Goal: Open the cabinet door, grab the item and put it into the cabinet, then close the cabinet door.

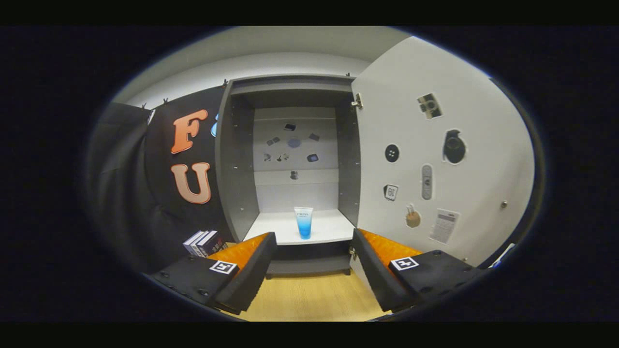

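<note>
Jaws wide open, nothing in 'em.
Blue tube [303,222] stands upright on cabinet shelf [329,229], beyond and apart from the gripper [314,270]; door [435,159] open to the right.

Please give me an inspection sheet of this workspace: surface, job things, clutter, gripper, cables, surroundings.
Surface: light wooden table top, bare ahead of the fingers.
Job things: grey cabinet with its white door swung open; blue-and-white tube upright on the white cabinet shelf.
Clutter: stack of books beside the cabinet.
Gripper: gripper open, empty, fingers apart short of the shelf.
Cables: nothing seen.
Surroundings: black cloth wall; stickers on the door.
</note>
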`<act>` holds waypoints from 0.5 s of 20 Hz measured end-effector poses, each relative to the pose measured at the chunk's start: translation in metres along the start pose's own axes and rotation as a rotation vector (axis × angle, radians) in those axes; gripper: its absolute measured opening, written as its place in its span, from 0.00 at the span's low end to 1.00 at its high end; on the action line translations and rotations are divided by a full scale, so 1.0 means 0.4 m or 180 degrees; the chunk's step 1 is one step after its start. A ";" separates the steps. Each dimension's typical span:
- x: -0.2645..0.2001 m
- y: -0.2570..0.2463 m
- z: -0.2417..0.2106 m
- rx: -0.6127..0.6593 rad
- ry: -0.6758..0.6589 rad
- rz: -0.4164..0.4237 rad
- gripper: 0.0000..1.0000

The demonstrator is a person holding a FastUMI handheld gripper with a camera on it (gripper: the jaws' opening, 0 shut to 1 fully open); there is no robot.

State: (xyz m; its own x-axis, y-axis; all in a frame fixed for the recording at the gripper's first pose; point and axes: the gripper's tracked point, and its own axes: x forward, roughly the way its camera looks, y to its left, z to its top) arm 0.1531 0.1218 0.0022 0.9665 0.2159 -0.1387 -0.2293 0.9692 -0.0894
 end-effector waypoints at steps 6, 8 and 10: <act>-0.210 -0.126 -0.030 -0.0031 -0.0117 -0.0338 1.00; -0.263 -0.177 -0.039 0.0027 -0.0135 -0.0430 1.00; -0.302 -0.236 -0.054 0.0074 -0.0149 -0.0525 0.99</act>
State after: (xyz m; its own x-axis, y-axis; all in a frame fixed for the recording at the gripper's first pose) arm 0.0558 0.0016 0.0059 0.9952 0.0583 -0.0780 -0.0649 0.9943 -0.0841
